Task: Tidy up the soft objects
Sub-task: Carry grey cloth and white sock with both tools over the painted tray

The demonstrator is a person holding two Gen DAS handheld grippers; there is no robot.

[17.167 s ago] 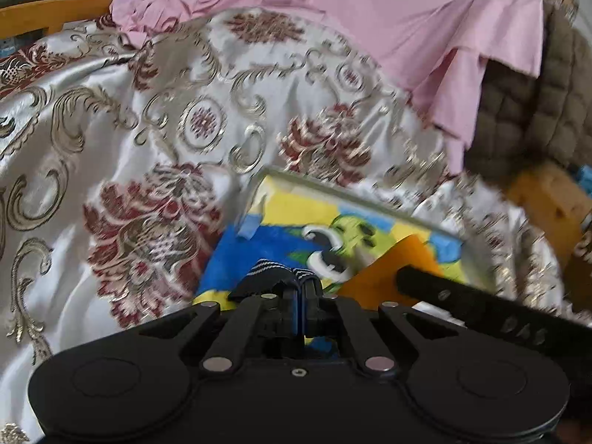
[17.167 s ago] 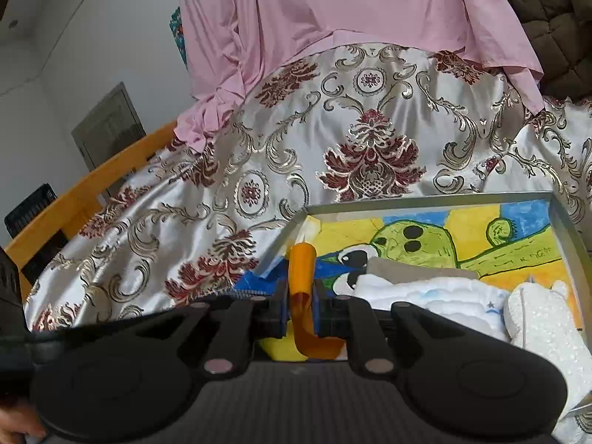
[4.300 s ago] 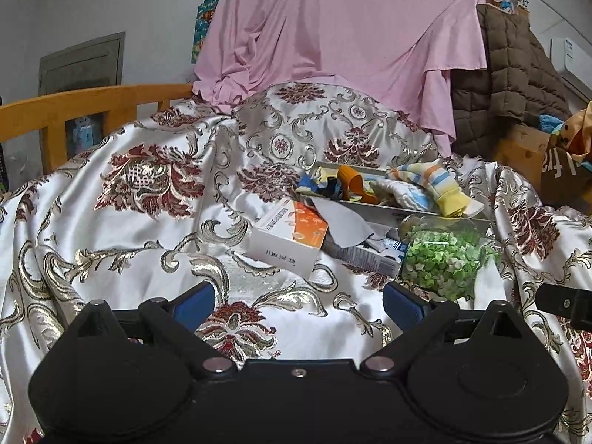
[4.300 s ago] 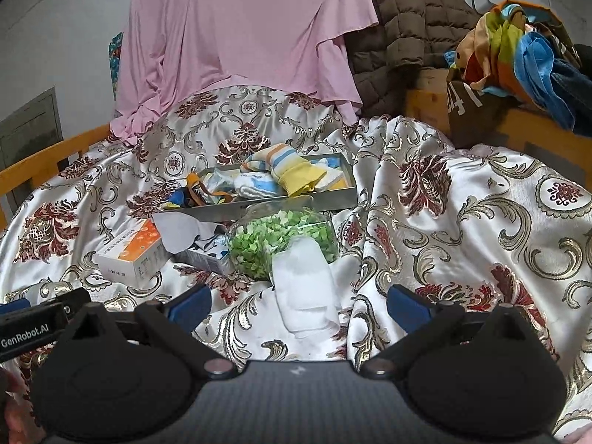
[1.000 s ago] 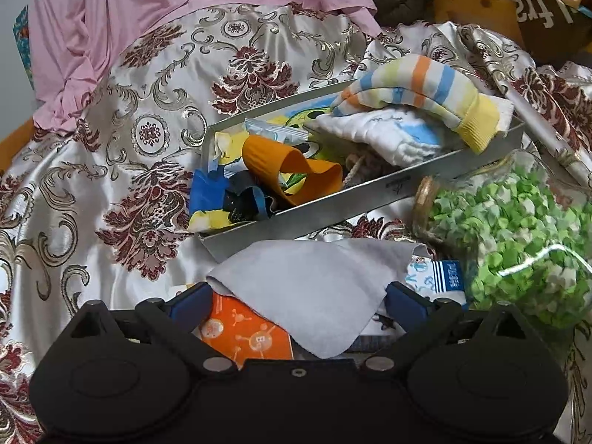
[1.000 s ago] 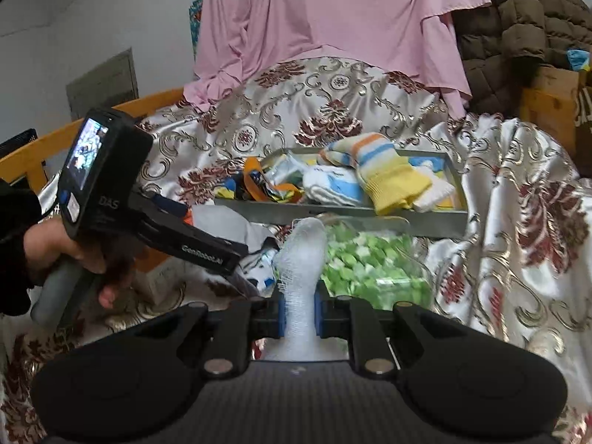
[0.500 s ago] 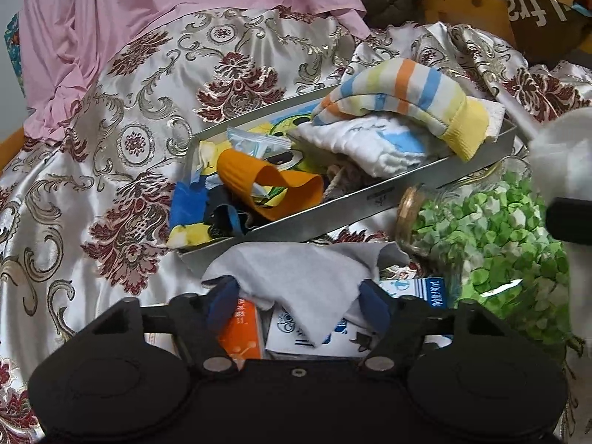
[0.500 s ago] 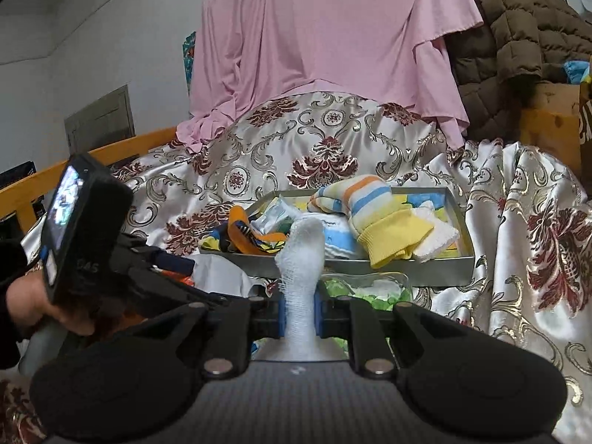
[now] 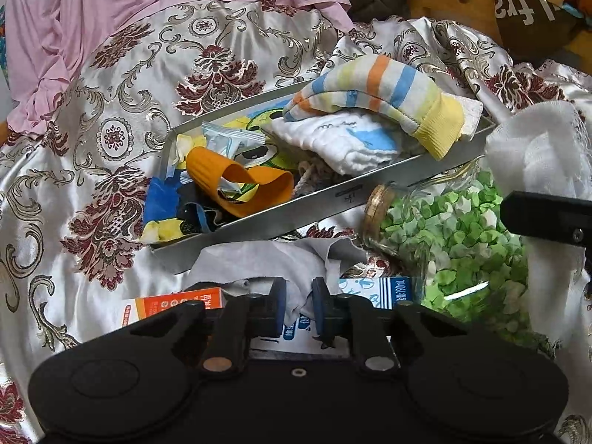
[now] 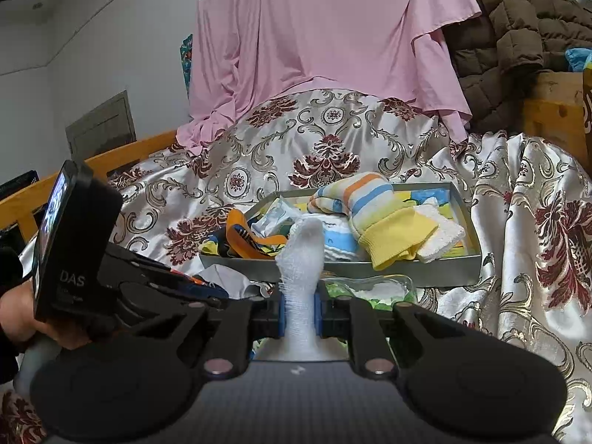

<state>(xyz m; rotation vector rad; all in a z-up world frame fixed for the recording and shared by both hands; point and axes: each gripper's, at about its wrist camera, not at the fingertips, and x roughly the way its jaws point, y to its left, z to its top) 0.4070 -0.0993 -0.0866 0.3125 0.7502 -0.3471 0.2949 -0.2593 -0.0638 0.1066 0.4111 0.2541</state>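
Observation:
A grey metal tray (image 9: 370, 196) sits on the patterned satin bedspread and holds a striped sock (image 9: 377, 92), a white-and-blue cloth (image 9: 344, 140), an orange band (image 9: 240, 181) and other small soft items. My left gripper (image 9: 299, 305) is shut on a grey cloth (image 9: 266, 262) lying just in front of the tray. My right gripper (image 10: 299, 309) is shut on a white gauze cloth (image 10: 301, 259) and holds it up in front of the tray (image 10: 425, 272). The gauze also shows in the left wrist view (image 9: 544, 155).
A glass jar of green paper bits (image 9: 455, 236) lies right of the grey cloth. An orange box (image 9: 174, 303) and a blue-and-white box (image 9: 373, 288) lie under the cloth. A pink sheet (image 10: 325, 44) and a brown quilted jacket (image 10: 518, 29) hang behind.
My left gripper has closed on the grey cloth. My right gripper has lifted the white gauze higher, off the jar.

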